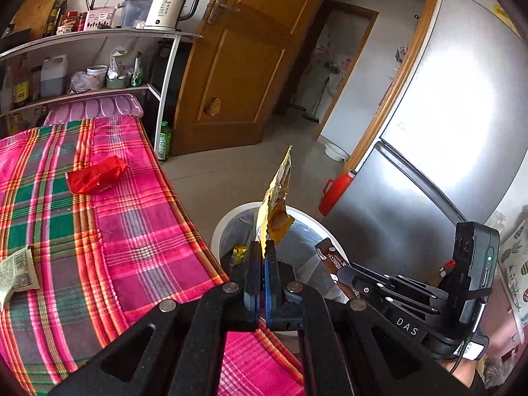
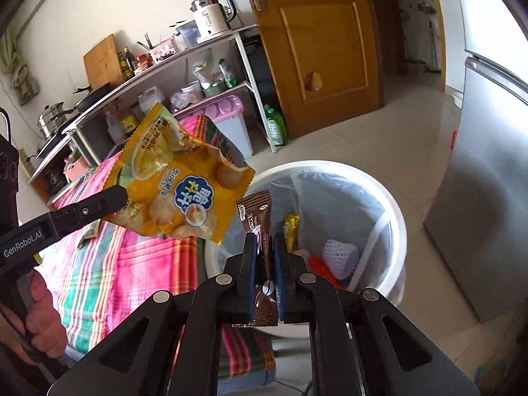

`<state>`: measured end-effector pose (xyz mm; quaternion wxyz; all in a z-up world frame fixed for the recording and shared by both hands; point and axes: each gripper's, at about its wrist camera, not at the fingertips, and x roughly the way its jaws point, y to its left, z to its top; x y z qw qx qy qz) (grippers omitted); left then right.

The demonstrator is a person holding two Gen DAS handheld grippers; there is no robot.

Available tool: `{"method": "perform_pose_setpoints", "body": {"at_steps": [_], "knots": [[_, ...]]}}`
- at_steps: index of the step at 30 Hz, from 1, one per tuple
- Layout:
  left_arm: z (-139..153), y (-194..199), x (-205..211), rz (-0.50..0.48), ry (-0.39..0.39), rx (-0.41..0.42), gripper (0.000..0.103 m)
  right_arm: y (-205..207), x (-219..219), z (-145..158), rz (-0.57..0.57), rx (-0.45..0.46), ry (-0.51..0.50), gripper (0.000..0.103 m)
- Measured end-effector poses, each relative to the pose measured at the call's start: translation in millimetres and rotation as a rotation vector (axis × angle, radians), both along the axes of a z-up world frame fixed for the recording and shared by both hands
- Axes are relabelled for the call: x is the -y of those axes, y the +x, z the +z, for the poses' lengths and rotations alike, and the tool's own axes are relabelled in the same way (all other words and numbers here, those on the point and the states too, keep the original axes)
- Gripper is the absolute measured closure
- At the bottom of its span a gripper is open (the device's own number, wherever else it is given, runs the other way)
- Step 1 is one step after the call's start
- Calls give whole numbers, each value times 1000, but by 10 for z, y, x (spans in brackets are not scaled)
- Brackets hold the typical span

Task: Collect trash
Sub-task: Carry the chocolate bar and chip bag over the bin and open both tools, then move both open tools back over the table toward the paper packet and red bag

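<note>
My left gripper (image 1: 264, 247) is shut on a yellow snack bag (image 1: 275, 204), held upright above the white trash bin (image 1: 221, 227). The same bag (image 2: 178, 178) shows in the right wrist view, clamped by the left gripper (image 2: 123, 198). My right gripper (image 2: 264, 241) is shut on a brown sachet (image 2: 259, 217), held at the near rim of the bin (image 2: 392, 204). In the left wrist view the right gripper (image 1: 341, 275) holds that sachet (image 1: 331, 257) beside the bin. A red wrapper (image 1: 95, 175) and a pale wrapper (image 1: 16, 272) lie on the plaid cloth.
The bin has a clear liner with several pieces of trash inside (image 2: 330, 254). The plaid-covered table (image 1: 132, 231) is left of the bin. A steel fridge (image 1: 445, 132) stands right of it. A shelf with a kettle (image 1: 171, 6), a wooden door (image 1: 241, 66) and a green bottle (image 1: 164, 140) are behind.
</note>
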<state>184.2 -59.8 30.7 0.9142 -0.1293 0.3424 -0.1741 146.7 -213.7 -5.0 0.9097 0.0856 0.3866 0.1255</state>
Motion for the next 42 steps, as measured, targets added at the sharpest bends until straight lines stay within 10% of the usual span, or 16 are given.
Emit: {"method": "perform_pose_setpoints", "body": {"at_steps": [11, 17, 42], "knots": [[-324, 302, 285, -46, 28, -87, 99, 233, 182, -252, -41, -63, 5, 92], [-414, 372, 297, -41, 18, -116, 72, 298, 238, -318, -63, -80, 3, 73], [12, -311, -519, 115, 35, 40, 72, -85, -399, 207, 89, 42, 23, 73]]}}
